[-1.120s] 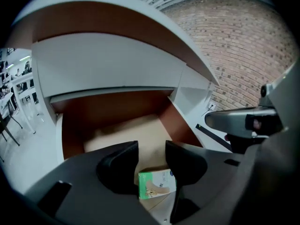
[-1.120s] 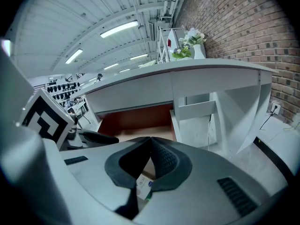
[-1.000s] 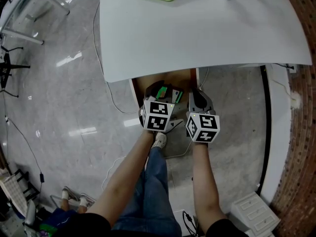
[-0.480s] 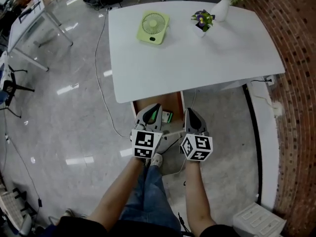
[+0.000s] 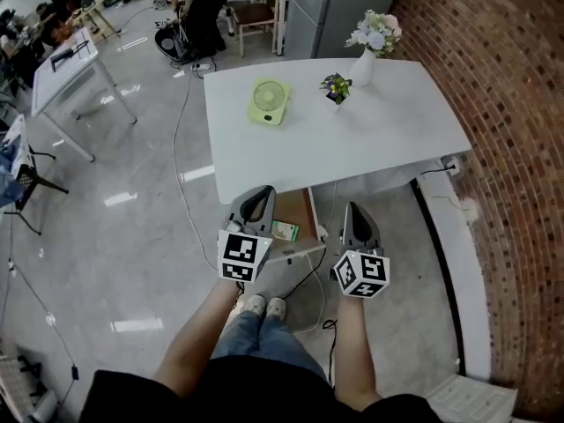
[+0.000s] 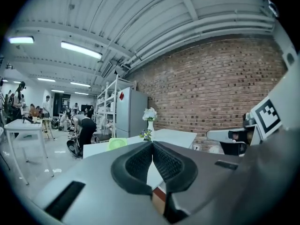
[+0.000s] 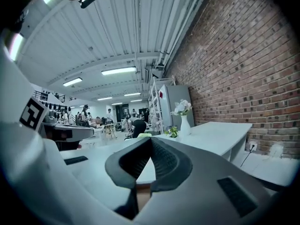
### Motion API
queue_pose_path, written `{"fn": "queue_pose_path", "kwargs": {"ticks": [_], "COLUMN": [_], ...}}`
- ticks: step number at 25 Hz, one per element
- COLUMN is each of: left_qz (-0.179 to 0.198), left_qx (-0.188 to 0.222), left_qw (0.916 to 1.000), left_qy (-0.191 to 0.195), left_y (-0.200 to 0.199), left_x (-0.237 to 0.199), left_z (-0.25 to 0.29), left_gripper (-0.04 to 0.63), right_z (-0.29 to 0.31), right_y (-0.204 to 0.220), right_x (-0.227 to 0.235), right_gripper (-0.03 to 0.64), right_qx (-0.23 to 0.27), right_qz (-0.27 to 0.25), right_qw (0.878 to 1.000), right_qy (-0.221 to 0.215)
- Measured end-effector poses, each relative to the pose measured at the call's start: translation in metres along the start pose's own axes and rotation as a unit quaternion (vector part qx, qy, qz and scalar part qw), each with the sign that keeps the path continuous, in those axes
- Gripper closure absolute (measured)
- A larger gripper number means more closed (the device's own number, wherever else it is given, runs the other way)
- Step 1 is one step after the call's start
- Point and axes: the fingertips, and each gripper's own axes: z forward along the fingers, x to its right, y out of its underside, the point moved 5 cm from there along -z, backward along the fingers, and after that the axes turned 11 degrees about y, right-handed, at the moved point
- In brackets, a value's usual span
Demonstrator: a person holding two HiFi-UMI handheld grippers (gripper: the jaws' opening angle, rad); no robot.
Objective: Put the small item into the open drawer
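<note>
We have the left gripper [image 5: 256,200] and the right gripper [image 5: 354,219] both closed, empty. The small green-and-white flat packet [image 5: 284,230] lies inside the brown wooden open drawer [image 5: 300,208], between the grippers, nearer the left.

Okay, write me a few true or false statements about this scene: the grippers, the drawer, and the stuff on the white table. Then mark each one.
1. The left gripper and the right gripper both have their jaws together with nothing between them. True.
2. The green fan sits on the floor. False: it lies on the white table.
3. The drawer under the table is open. True.
4. The white vase stands inside the drawer. False: it stands on the table, at the end near the brick wall.
5. A small green item lies in the drawer. True.
6. The left gripper grips the small green item. False: its jaws are empty.
</note>
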Motion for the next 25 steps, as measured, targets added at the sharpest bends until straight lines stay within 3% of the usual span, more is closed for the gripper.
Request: {"fn": "queue_pose_path", "kwargs": {"ticks": [10,25], "left_qz": [0.016,0.013], "left_qx": [0.035,0.042], "left_qw": [0.9993,0.9990], "left_qy": [-0.003,-0.001], "left_y": [-0.043,-0.029], "left_x": [0.007,0.011], "left_z": [-0.036,-0.055], "left_gripper": [0.574,0.574], "right_z": [-0.041,-0.063], "right_y": [-0.050,-0.044], "right_x": [-0.002,-0.003], "right_gripper": [0.615,0.617], "right_qx": [0.045,0.057], "right_qz": [-0.015,-0.017], "right_qw": [0.999,0.998], "right_qy": [0.007,0.014]}}
